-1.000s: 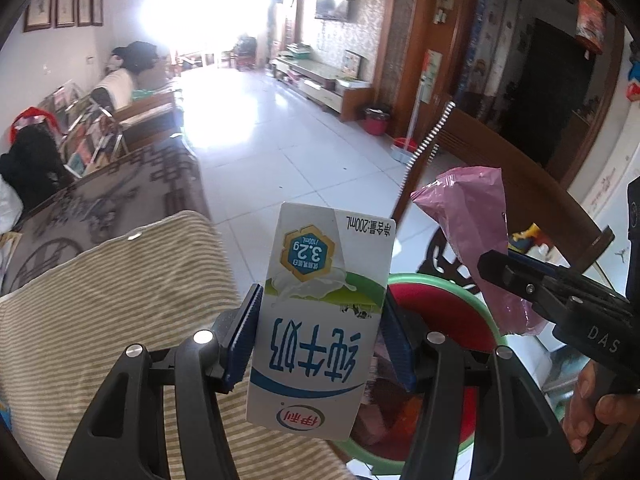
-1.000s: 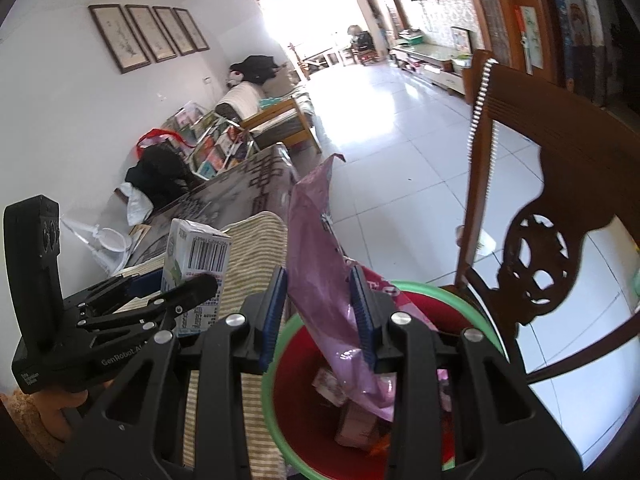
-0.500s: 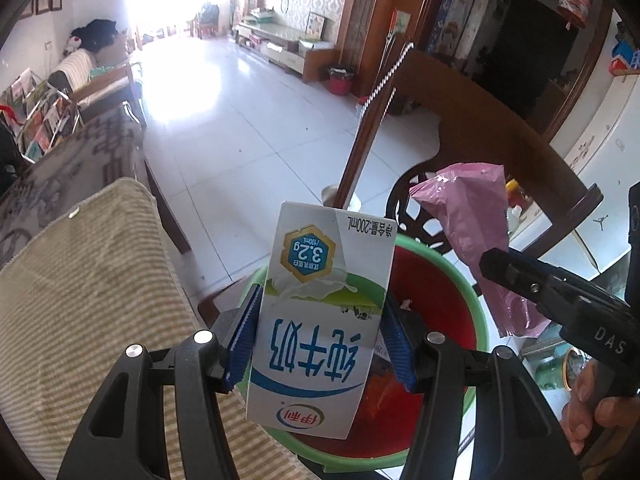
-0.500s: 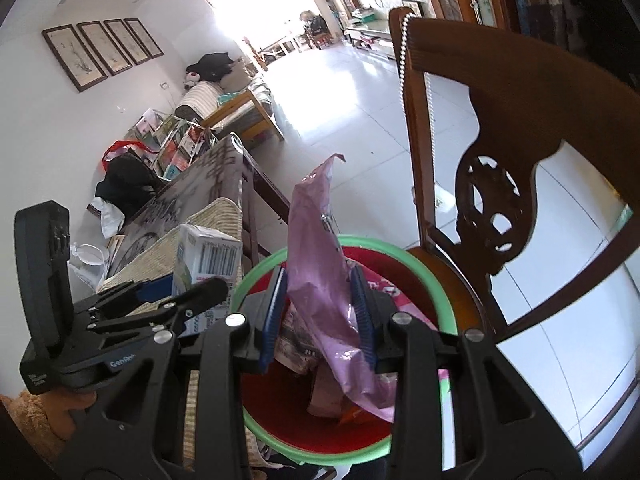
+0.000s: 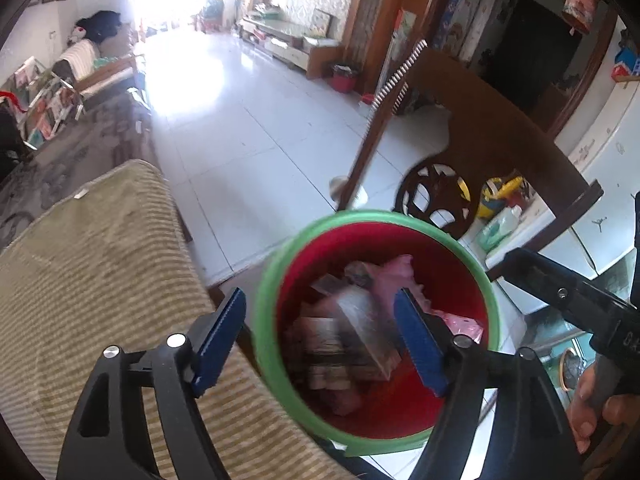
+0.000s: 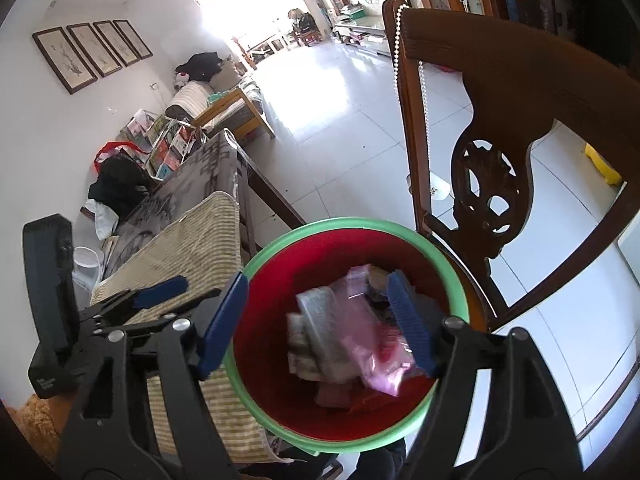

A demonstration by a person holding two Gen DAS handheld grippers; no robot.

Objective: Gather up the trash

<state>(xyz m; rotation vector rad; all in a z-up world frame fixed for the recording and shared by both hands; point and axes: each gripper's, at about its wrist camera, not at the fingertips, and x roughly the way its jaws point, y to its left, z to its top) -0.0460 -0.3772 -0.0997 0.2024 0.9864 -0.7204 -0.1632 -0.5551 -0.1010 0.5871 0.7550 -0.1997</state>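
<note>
White floor tiles stretch toward a bright doorway at 12 o'clock, with a carved wooden chair (image 6: pixel 516 128) at 2 o'clock of the red bin (image 5: pixel 472 280). Both grippers hang over the green-rimmed bin, beside a striped cloth (image 5: pixel 92 264). Left gripper (image 5: pixel 320 336) jaws have just been opening and stand wide, nothing between them. Right gripper (image 6: pixel 326 320) jaws have likewise just spread, empty. Down in the bin lie a blurred carton (image 6: pixel 320 328) and a pink bag (image 6: pixel 376 356) among other trash
</note>
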